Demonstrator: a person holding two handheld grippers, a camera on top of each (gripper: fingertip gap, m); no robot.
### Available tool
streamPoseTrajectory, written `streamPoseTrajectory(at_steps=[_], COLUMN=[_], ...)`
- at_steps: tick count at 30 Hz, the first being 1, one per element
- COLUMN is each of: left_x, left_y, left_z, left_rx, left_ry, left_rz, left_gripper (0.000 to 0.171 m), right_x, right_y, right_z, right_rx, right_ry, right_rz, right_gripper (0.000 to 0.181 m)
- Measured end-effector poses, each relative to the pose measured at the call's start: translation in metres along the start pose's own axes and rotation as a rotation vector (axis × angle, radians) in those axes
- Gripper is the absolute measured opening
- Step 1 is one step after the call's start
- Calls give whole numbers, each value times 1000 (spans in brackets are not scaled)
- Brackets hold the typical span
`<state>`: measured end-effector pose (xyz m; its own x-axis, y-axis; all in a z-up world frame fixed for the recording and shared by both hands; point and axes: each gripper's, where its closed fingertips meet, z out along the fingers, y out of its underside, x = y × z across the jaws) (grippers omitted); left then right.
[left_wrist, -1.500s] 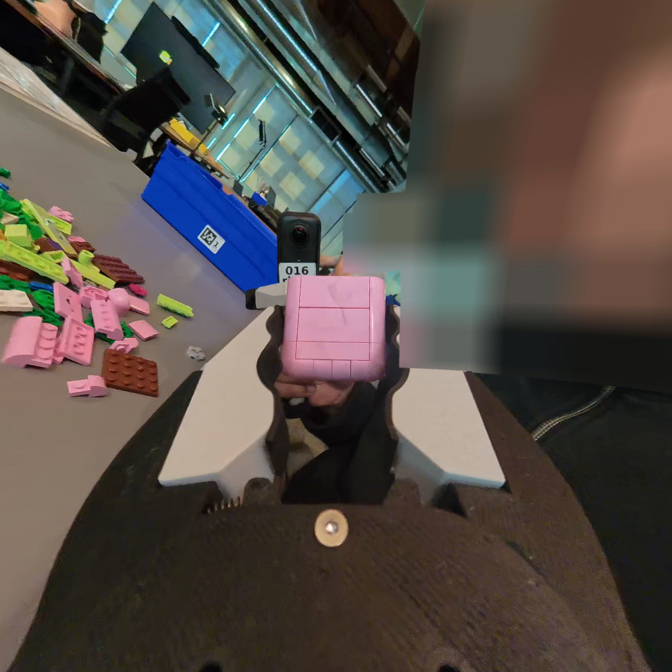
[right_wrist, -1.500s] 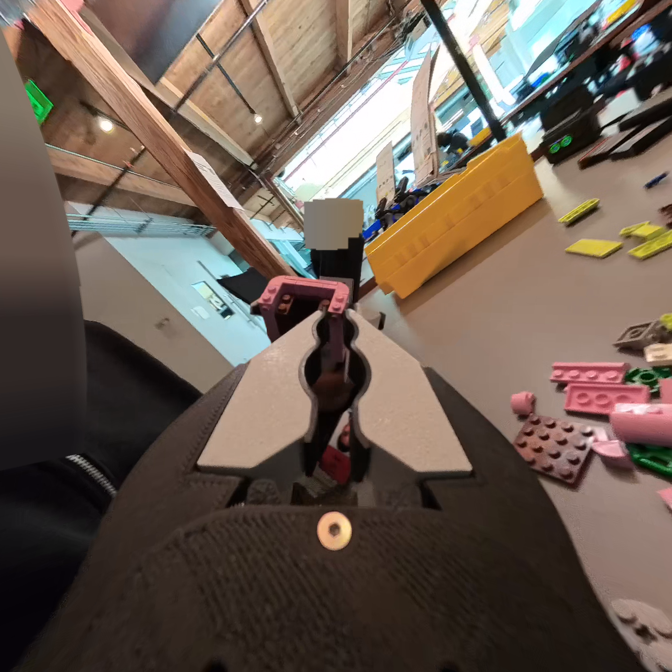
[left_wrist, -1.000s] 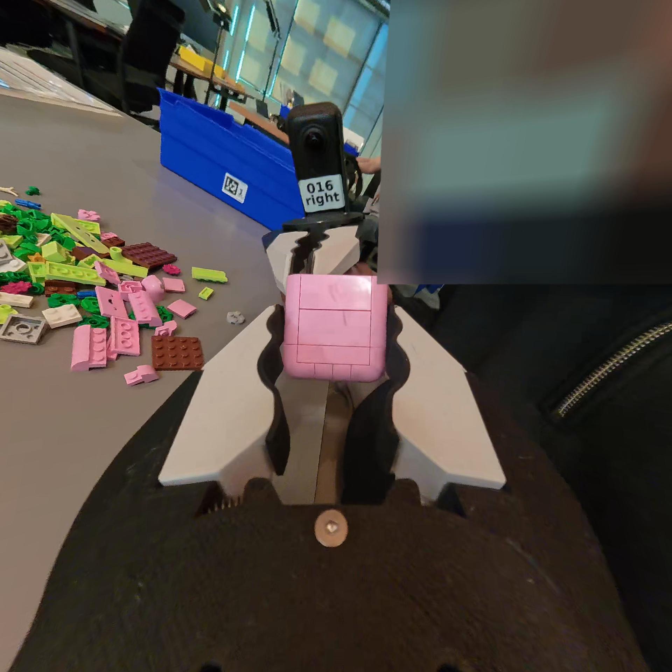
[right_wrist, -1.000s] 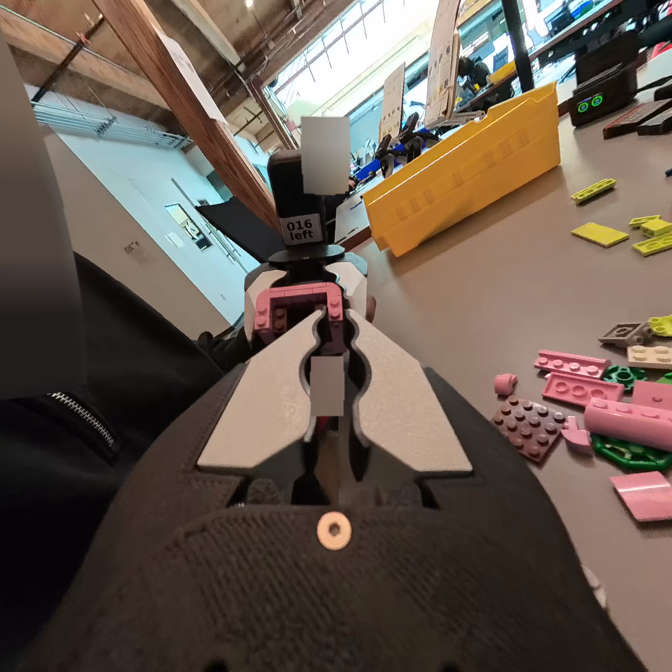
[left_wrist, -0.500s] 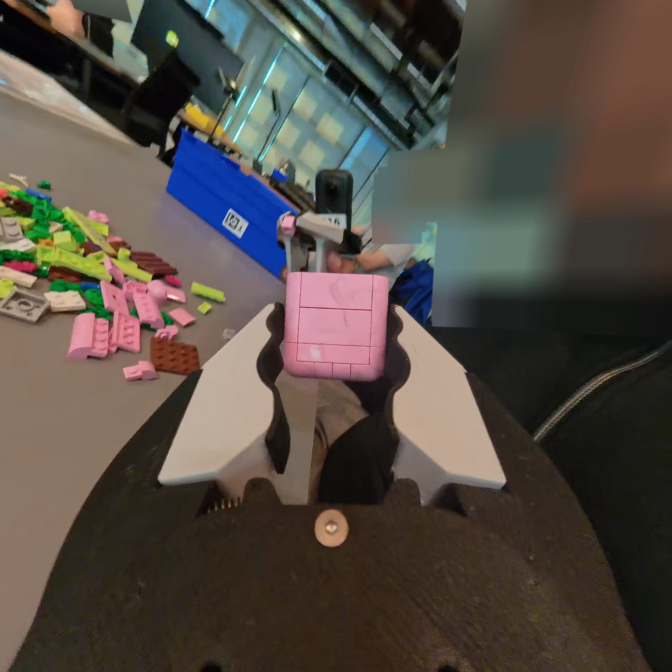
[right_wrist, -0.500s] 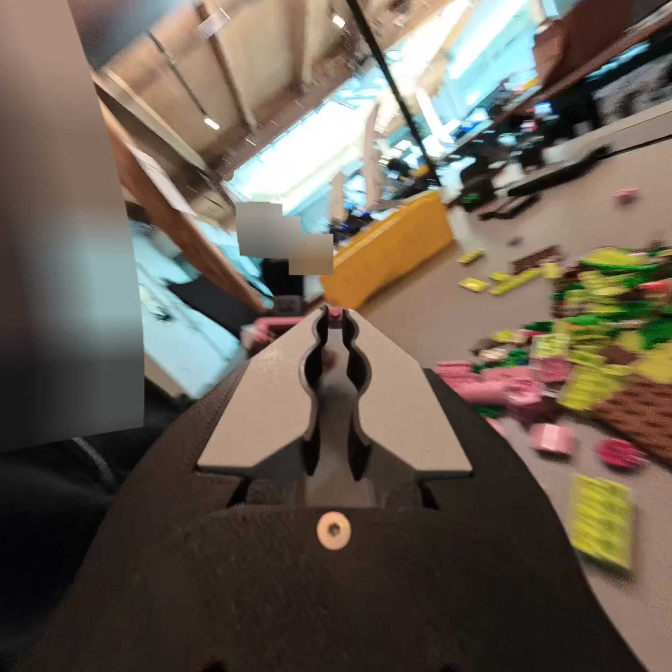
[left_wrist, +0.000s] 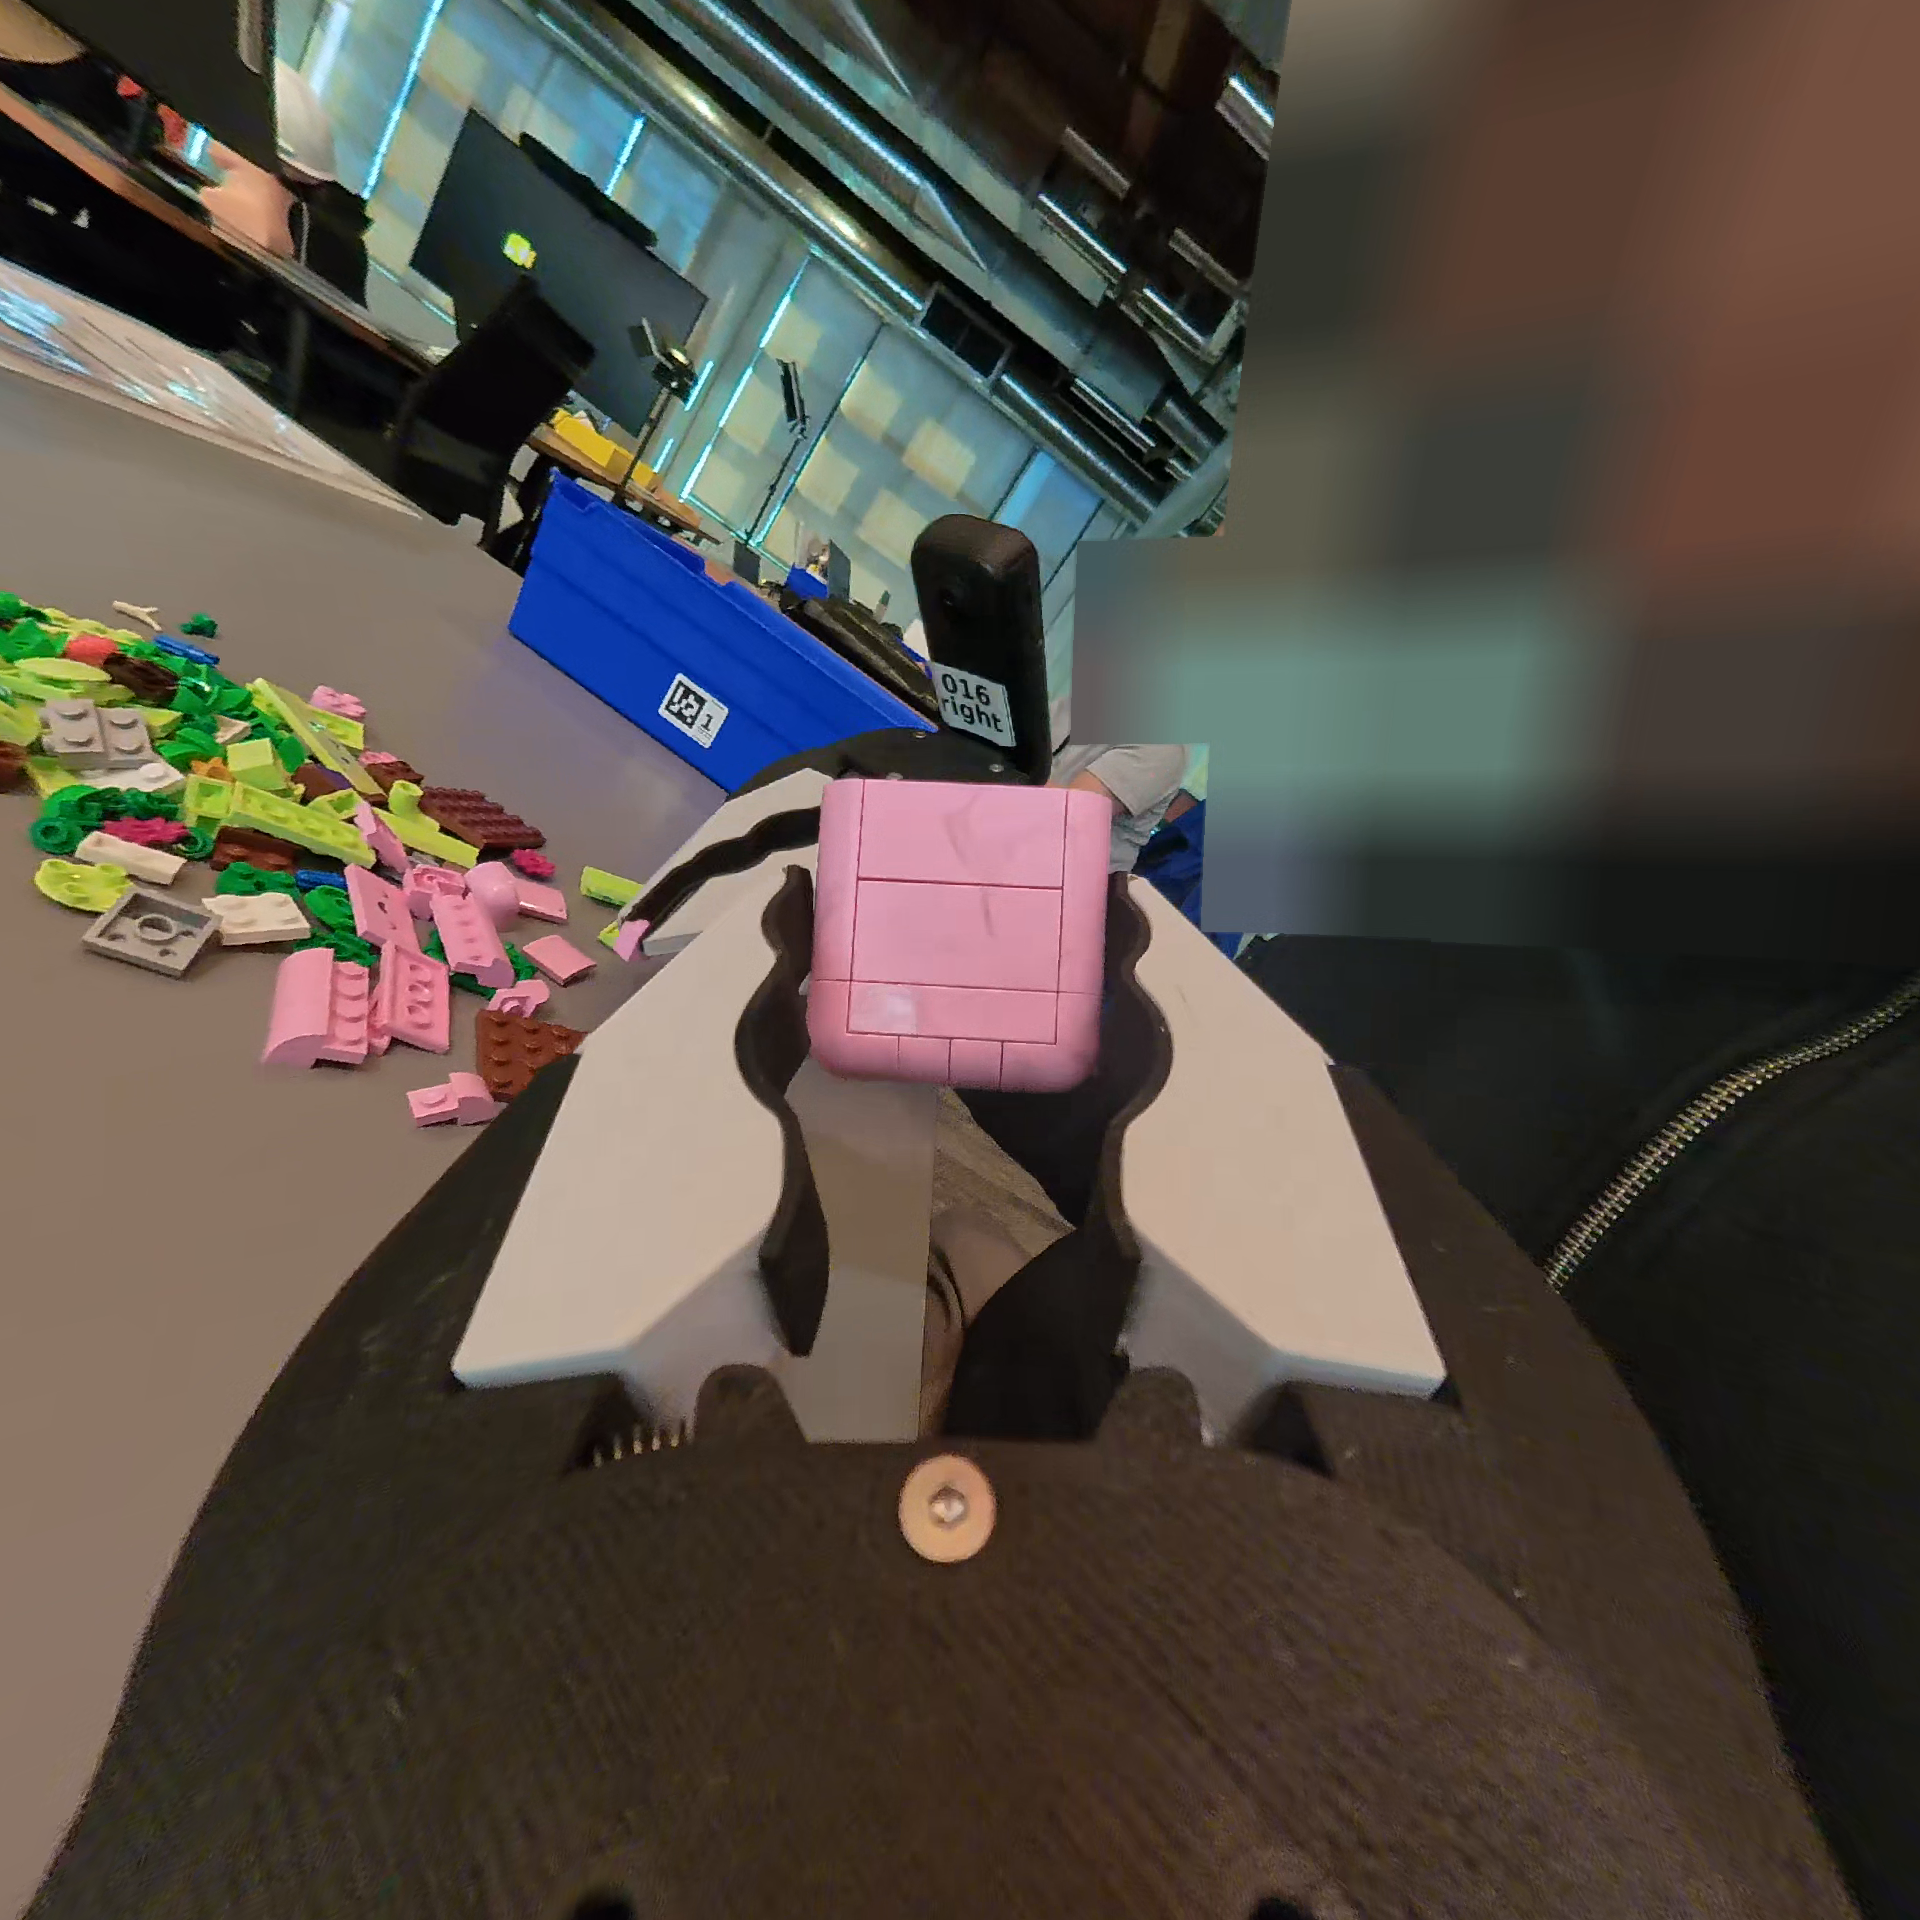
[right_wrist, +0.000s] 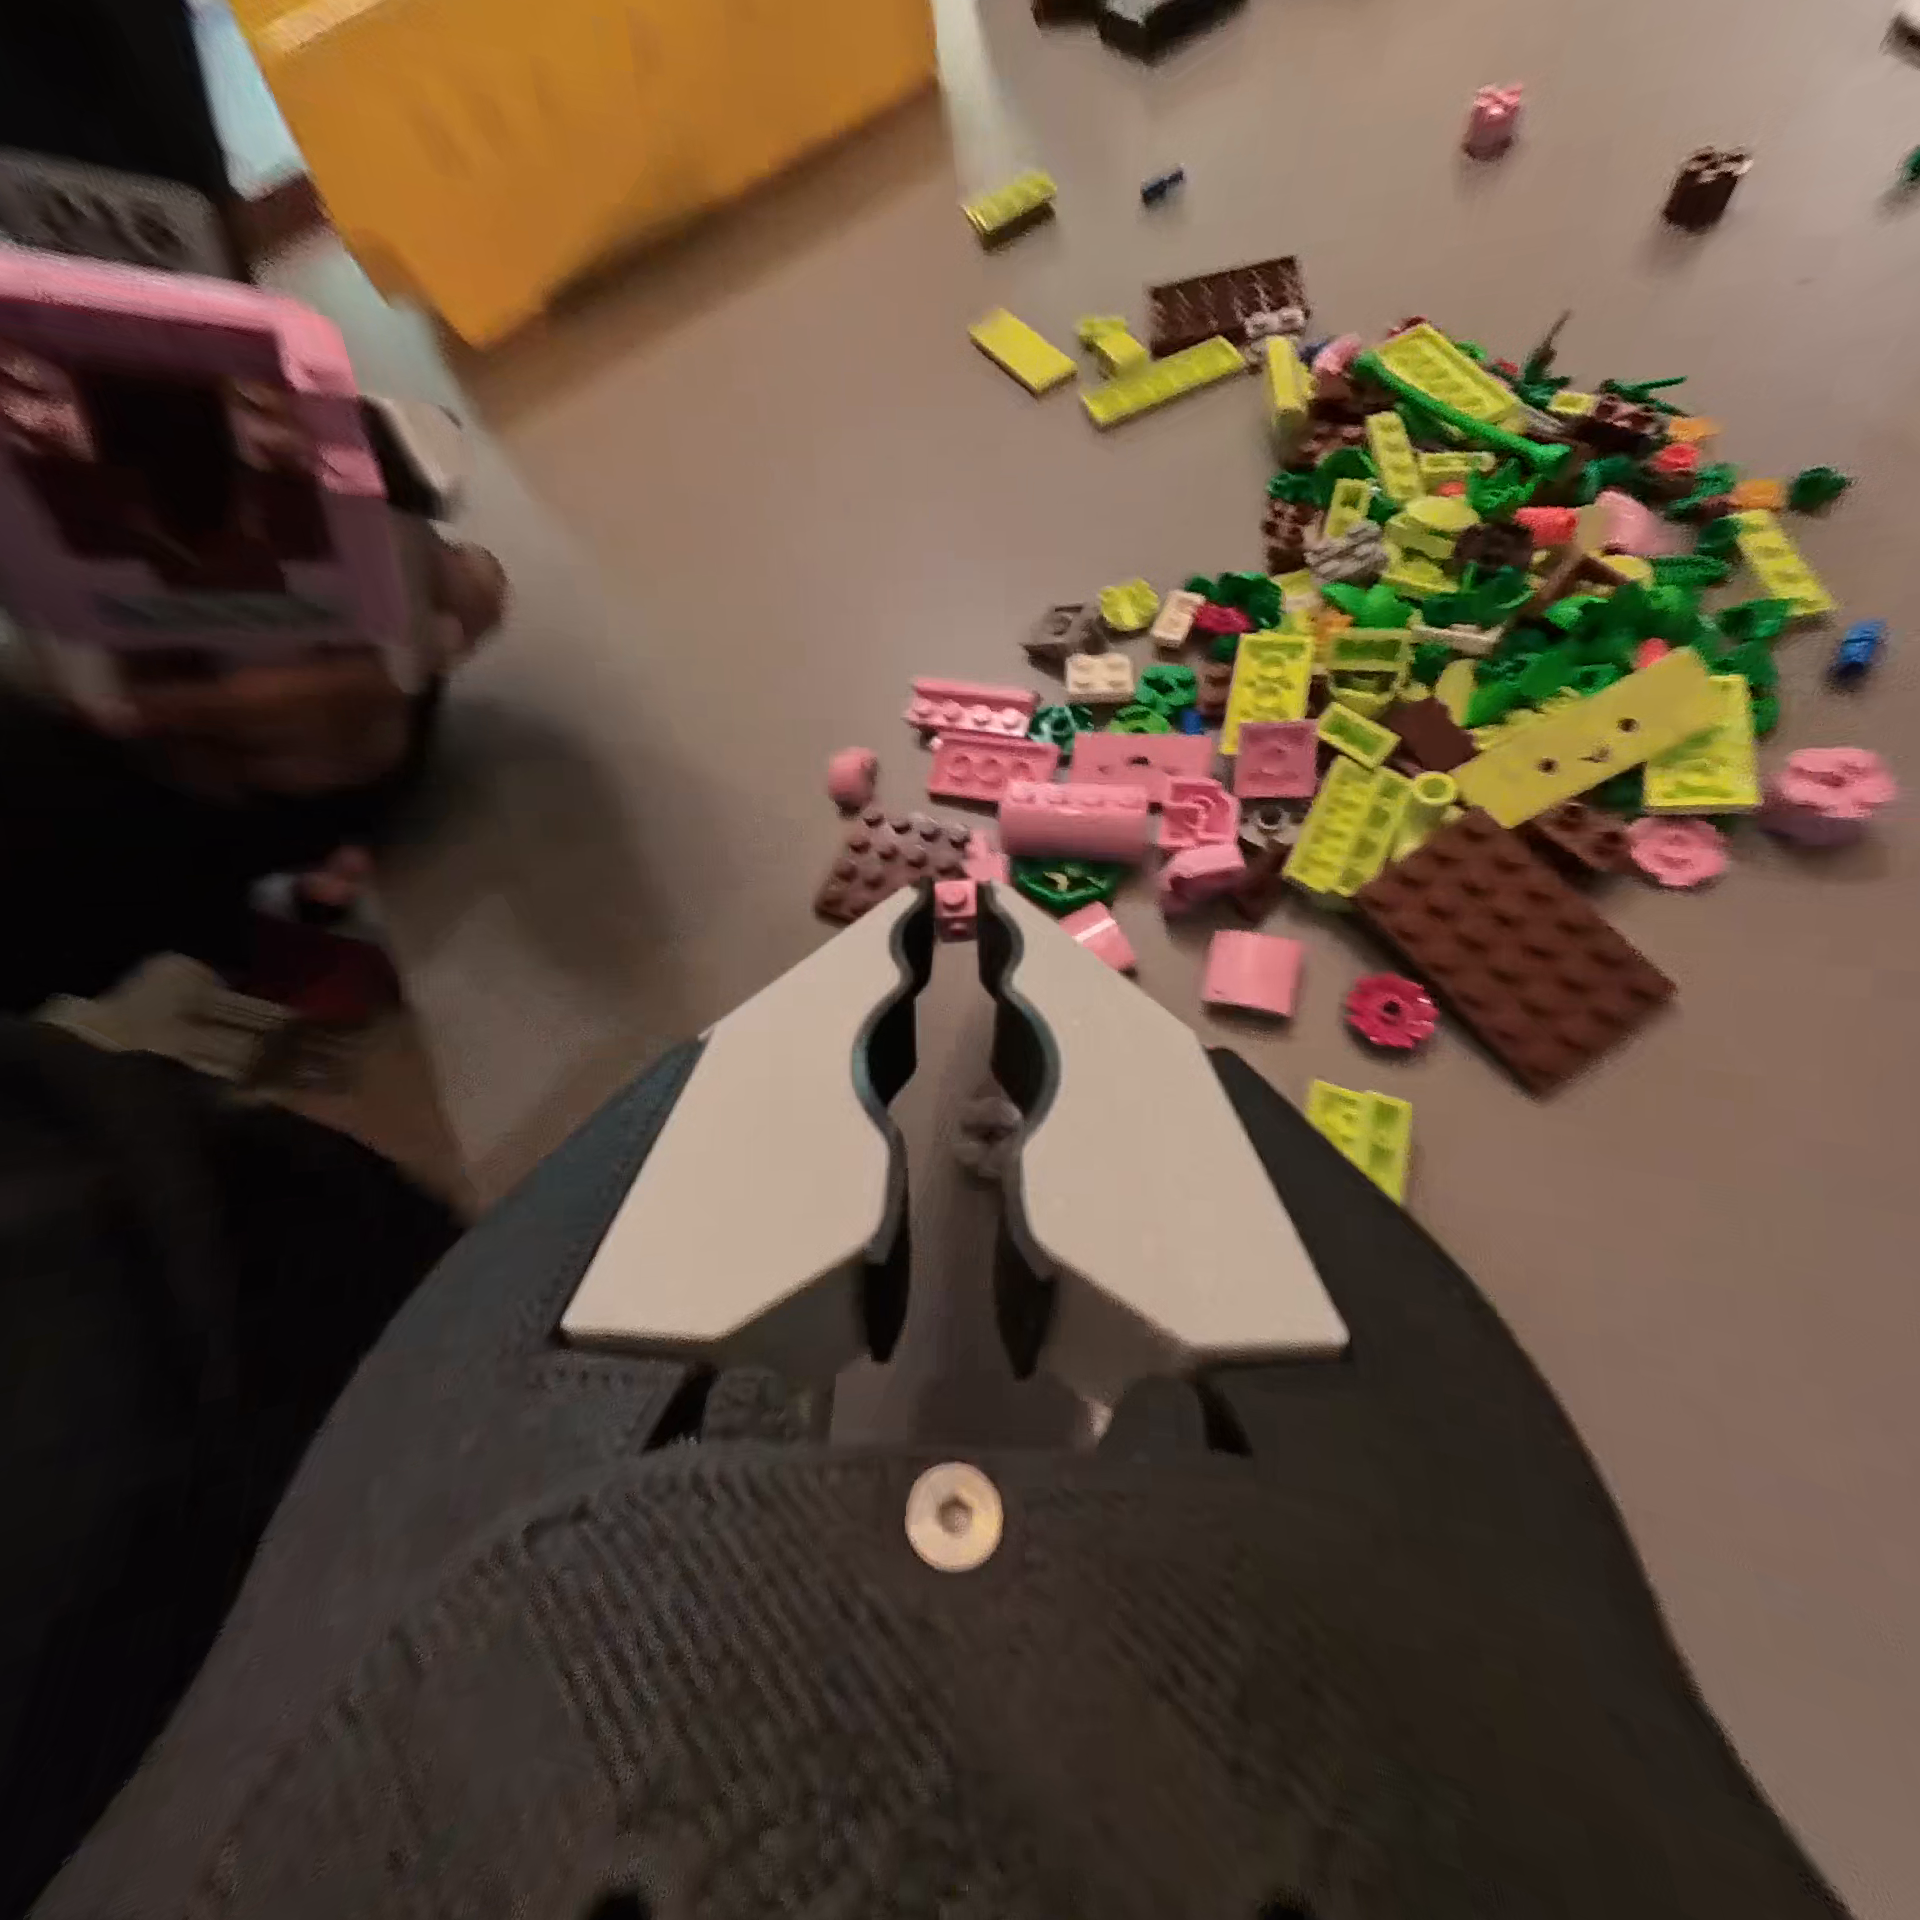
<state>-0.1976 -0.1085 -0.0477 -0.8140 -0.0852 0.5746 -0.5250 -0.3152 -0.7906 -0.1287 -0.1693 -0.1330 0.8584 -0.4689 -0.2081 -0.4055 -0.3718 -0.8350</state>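
On my left gripper (left_wrist: 951, 925) the two fingers are clamped on a pink block assembly (left_wrist: 956, 935), a smooth-faced square built of tiles, which I hold up in the air off the near edge of the desk (left_wrist: 208, 1195). From the right wrist view that same assembly (right_wrist: 187, 488) shows blurred at the far left, its open studded back towards me. Behind it in the left wrist view I see my other tool with its black camera (left_wrist: 982, 623) on top. Along the far edge of the desk on that side stands a blue bin (left_wrist: 665, 644); a yellow bin (right_wrist: 582, 145) stands at the far edge in the right wrist view. Moving right, my right gripper (right_wrist: 958, 914) has its fingers drawn almost together and pinching a small pink brick (right_wrist: 956, 906) at the very tips, held above the desk near the edge of the heap. The loose pile of bricks (right_wrist: 1455, 644) spreads over the middle of the desk to the right: pink plates nearest the tips, then lime, green and a large brown plate (right_wrist: 1507, 935). A pink tile (right_wrist: 1252, 968) and a dark pink flower piece (right_wrist: 1390, 1013) lie just beside that plate.
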Motion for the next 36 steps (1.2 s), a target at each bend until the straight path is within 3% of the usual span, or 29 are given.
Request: streamPoseTrajectory(at_steps=[5, 8, 10, 13, 15, 23, 31, 36], left_x=[-3, -3, -2, 1, 2, 7, 9, 10], left_y=[2, 3, 6, 13, 18, 31, 33, 30], left_z=[0, 1, 2, 6, 9, 15, 17, 20], left_rx=[-23, -34, -50, -98, -133, -208, -211, -180], left_ry=[-33, -33, -27, -19, -26, -34, -13, -1], left_rz=[22, 21, 20, 32, 57, 121, 108, 89], left_gripper=[54, 54, 54, 54, 54, 54, 54, 55], right_x=[6, 1, -14, -57, -76, -99, -99, -96], right_y=[10, -5, -25, -60, -71, -61, -59, -61], right_z=[4, 0, -7, -22, -26, -13, -13, -16], right_rx=[-68, 19, 143, 352, 411, 340, 319, 318], right_ry=[59, 43, -38, -292, -425, -598, -593, -516], right_rz=[-61, -75, -57, 42, 118, 222, 209, 121], right_gripper=[11, 16, 16, 15, 16, 14, 4, 4])
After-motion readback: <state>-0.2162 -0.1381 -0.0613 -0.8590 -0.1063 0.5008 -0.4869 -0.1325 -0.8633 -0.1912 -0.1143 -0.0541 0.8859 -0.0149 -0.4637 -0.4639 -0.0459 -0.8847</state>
